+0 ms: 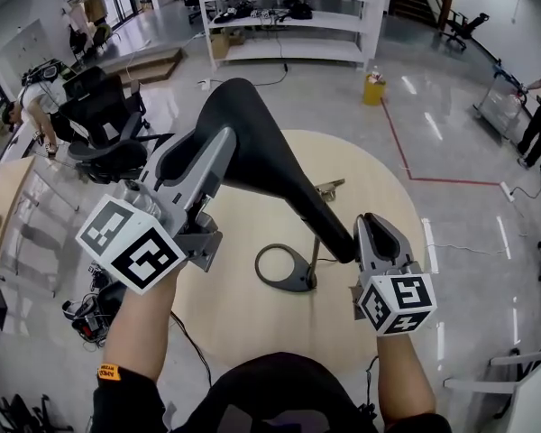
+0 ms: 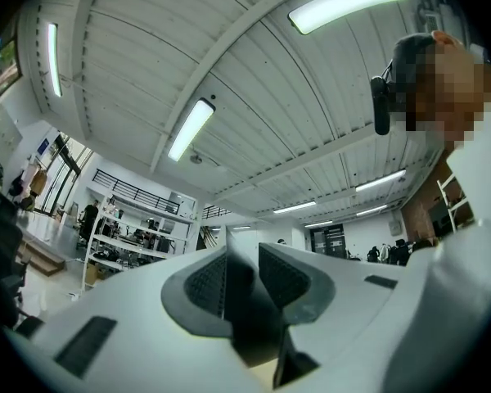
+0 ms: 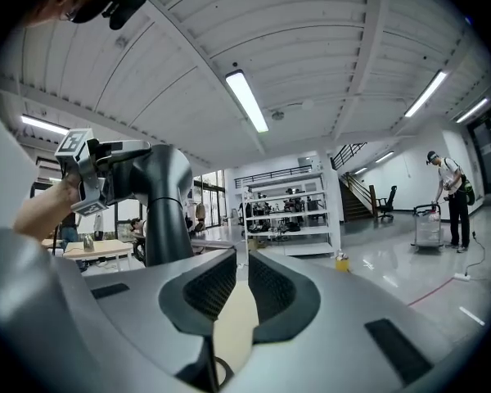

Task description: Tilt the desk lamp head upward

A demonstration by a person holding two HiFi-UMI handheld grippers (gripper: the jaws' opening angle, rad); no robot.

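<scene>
Black and smoothly curved, the desk lamp stands near the middle of a round, pale wooden counter. Its ring-shaped foot lies flat on the wood. From the foot a wide arm rises toward the far side, bends over at the top and comes down to the left, where it ends in the lamp head.

The left tool has hold of this head. In the left gripper view a dark slab fills the whole space between the two ribbed pads, so the jaws are pressed onto it from both sides. That view looks mostly at the ceiling, with its long lights.

The right tool is low on the right side of the lamp, with its tip just beside the lower arm, close above the foot. I cannot tell if it touches. In the right gripper view the jaws stand only a narrow slit apart and nothing is between them – through the slit shows only the pale counter, and a bit of the ring foot at the bottom. The same view shows the upper lamp at the left, with the left tool on it.

Beyond the counter are a white shelf, a black office chair and a small yellow container on the shiny floor.
</scene>
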